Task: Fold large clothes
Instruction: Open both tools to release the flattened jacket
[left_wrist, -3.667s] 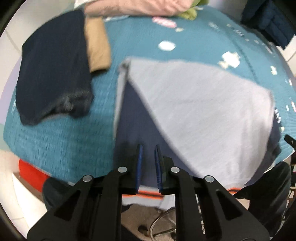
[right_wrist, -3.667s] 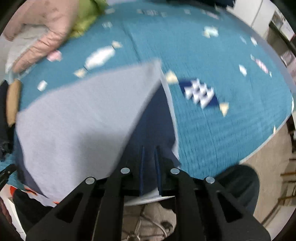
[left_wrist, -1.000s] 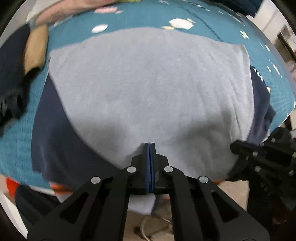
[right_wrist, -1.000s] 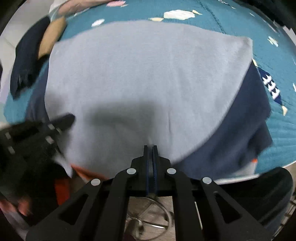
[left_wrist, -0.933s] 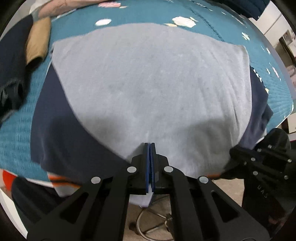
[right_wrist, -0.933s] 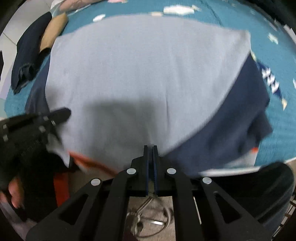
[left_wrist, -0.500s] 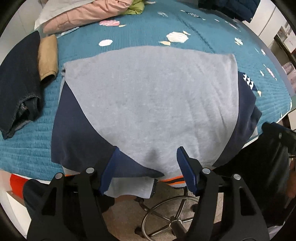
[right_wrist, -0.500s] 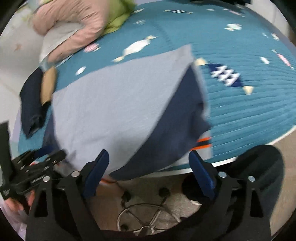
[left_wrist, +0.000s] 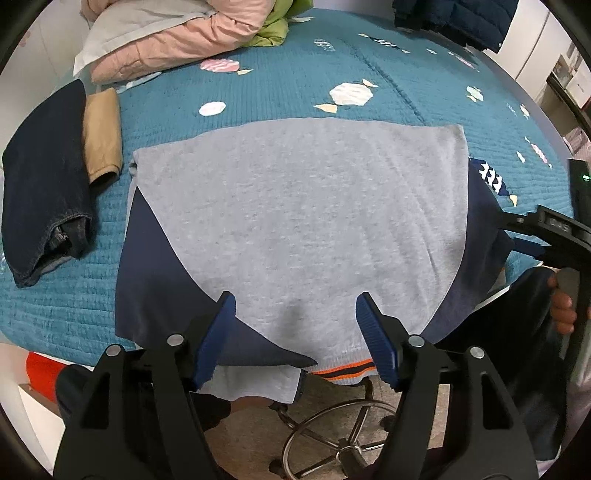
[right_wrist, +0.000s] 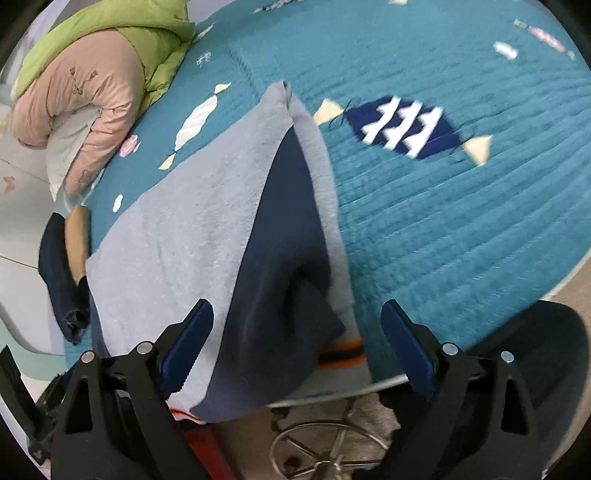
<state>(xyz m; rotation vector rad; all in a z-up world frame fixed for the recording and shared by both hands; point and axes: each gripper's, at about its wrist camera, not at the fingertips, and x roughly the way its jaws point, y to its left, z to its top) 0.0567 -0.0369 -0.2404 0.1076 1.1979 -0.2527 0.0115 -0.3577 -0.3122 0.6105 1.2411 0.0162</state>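
A large grey sweatshirt (left_wrist: 303, 221) with navy sleeves lies flat on the teal quilted bed, its orange-striped hem hanging over the near edge. Both navy sleeves are folded in over the sides. My left gripper (left_wrist: 295, 332) is open and empty just above the hem, at the middle. My right gripper (right_wrist: 295, 347) is open and empty over the right navy sleeve (right_wrist: 280, 266) near the bed edge. The right gripper also shows at the right of the left wrist view (left_wrist: 532, 236).
Folded dark jeans (left_wrist: 40, 177) and a tan garment (left_wrist: 101, 136) lie at the left of the bed. A pink and green duvet (left_wrist: 177, 37) is piled at the far side. A chair's metal base (left_wrist: 332, 435) stands on the floor below the bed edge.
Both grippers were shut on the sweatshirt's hem a second ago. They have opened, let the cloth go and drawn back; the right gripper has swung to the right sleeve.
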